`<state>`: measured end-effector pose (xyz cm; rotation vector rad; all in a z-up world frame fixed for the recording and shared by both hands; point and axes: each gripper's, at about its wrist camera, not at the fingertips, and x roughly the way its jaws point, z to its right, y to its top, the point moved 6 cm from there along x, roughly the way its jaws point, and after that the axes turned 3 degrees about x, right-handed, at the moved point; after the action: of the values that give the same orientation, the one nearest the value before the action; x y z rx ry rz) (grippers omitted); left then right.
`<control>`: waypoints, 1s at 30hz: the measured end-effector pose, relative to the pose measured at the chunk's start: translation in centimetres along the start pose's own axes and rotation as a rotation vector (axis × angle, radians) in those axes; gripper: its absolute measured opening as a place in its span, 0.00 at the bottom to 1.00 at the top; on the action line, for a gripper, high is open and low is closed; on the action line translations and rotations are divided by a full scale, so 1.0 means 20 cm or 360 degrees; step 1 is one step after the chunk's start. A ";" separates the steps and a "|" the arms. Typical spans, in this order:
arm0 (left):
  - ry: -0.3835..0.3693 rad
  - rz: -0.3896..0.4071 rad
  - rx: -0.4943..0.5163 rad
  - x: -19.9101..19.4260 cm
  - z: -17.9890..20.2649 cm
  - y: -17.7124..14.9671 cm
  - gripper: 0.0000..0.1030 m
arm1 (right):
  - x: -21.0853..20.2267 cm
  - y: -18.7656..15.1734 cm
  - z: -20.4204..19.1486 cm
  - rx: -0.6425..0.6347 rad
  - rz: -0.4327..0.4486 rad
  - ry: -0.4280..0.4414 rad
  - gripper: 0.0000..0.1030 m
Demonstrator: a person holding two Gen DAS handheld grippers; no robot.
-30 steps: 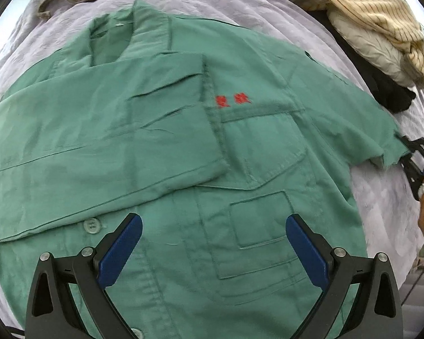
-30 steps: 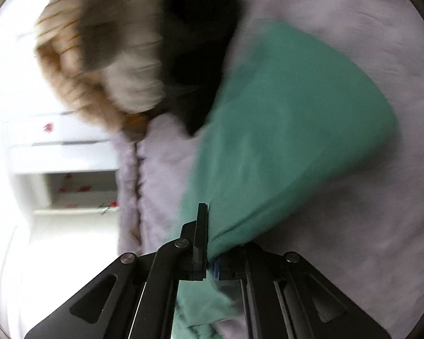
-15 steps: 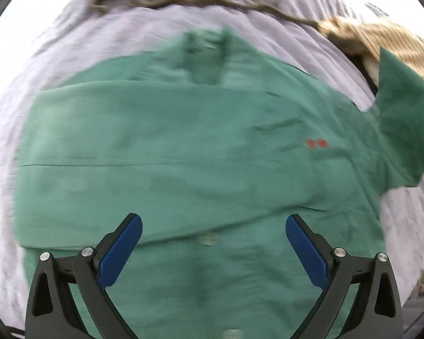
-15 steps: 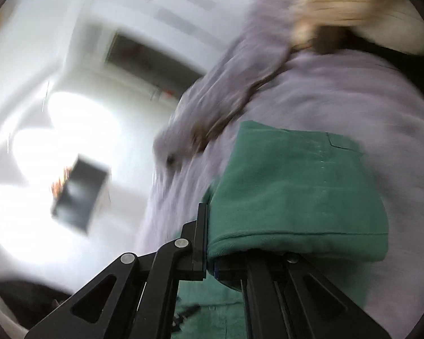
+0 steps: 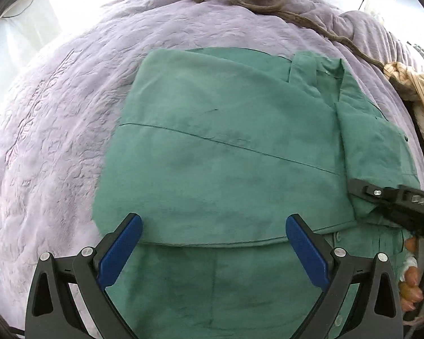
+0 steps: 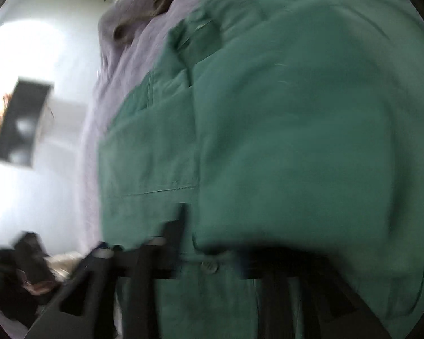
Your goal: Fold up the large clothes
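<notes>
A green work jacket [image 5: 226, 155] lies on a lilac quilted bedspread [image 5: 56, 113], its left sleeve folded across the chest. My left gripper [image 5: 213, 243] hovers open above the jacket's lower half, with nothing between its blue pads. The right sleeve [image 5: 376, 147] now lies folded inward over the jacket's right side. My right gripper [image 5: 364, 195] sits at that sleeve's cuff. In the blurred right wrist view its jaws are opening, and the edge of the green cloth [image 6: 296, 113] lies loose between its dark fingers [image 6: 181, 226].
A brown cord [image 5: 254, 0] snakes along the far edge of the bed. A pile of beige striped and dark clothes [image 5: 421, 90] sits at the right edge. A person's hand [image 5: 410, 282] holds the right gripper's handle. A dark box [image 6: 22, 124] stands on the floor beyond the bed.
The right gripper carried the right sleeve inward over the jacket and its jaws have come apart. The left gripper slid sideways over the jacket, staying open.
</notes>
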<state>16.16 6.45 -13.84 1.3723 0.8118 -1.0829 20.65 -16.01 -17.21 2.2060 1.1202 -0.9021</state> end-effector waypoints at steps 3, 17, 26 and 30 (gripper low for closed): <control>-0.0017 0.0024 0.0018 -0.01 -0.02 -0.01 0.99 | -0.11 0.06 0.07 0.0136 0.0179 -0.0022 0.63; 0.0019 0.0106 -0.0074 -0.13 -0.23 -0.02 0.99 | 0.34 -0.12 -0.58 -0.0995 -0.0086 -0.0472 0.19; 0.0003 0.0103 -0.0078 -0.13 -0.21 0.02 0.99 | 0.16 -0.28 -0.32 -0.0740 -0.0205 -0.0333 0.54; -0.0053 0.0132 -0.0040 -0.13 -0.07 0.07 0.99 | -0.02 -0.10 -0.14 -0.0346 -0.0073 -0.0209 0.54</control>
<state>16.80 7.93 -11.10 1.3519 0.7356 -1.0259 19.72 -13.22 -15.48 1.9255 1.1522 -0.8858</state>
